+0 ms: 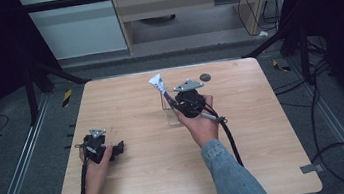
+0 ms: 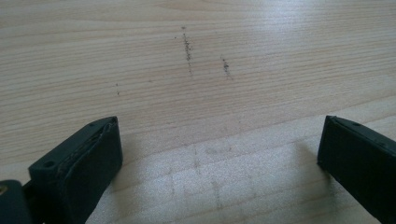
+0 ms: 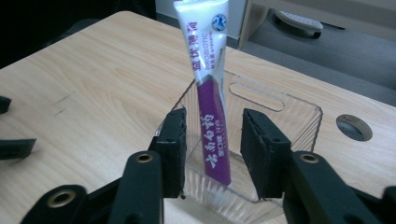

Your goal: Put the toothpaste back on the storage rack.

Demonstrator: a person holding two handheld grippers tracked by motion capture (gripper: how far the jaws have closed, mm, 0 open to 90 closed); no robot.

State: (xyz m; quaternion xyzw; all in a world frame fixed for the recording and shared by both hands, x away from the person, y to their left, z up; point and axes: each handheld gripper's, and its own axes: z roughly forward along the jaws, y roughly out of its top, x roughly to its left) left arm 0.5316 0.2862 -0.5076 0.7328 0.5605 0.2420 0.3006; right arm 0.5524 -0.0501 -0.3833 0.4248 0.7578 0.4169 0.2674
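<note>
Right hand-held gripper (image 3: 212, 154): we see its jaws narrowly apart, flanking the purple-and-white sachet (image 3: 210, 93) without pressing it. We find the sachet leaning upright in the clear container (image 3: 299, 116) on the counter (image 1: 143, 161).

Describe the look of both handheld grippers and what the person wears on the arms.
Both the left gripper and the right gripper are black, each topped by a grey three-cornered plate and trailing a black cable. The jaws are black, blocky pads on arms with round bolt holes. Both sleeves are blue denim.
</note>
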